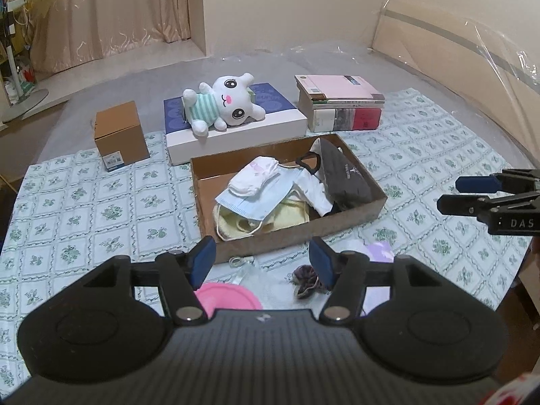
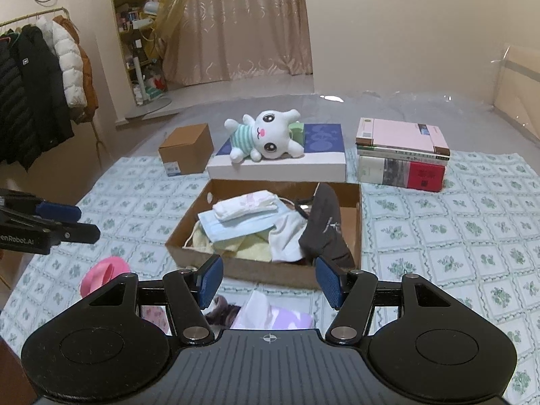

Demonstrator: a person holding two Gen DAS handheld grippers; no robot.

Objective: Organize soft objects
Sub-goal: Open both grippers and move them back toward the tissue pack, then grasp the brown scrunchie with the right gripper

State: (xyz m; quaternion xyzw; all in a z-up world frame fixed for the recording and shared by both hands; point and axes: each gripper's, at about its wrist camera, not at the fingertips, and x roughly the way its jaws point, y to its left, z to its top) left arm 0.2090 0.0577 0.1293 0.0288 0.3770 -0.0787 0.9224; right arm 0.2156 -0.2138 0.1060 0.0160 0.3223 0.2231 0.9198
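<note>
Left tongs [image 1: 261, 261]: spread, holding nothing. Pink item [image 2: 101, 275], lower left of right-wrist frame: on bedspread, soft, light; pinch at rim. Dark knit piece [image 1: 308, 281], lower centre of left-wrist frame: limp; pinch at bunched middle. Cardboard tray [image 1: 287, 236], centre: part-filled with soft goods. Right tongs [image 2: 268, 283]: spread, holding nothing.

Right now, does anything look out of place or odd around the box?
Yes. The plush toy lies on its side on the white flat box, outside the cardboard tray. A pink item and a dark knit piece lie loose on the cloth.
</note>
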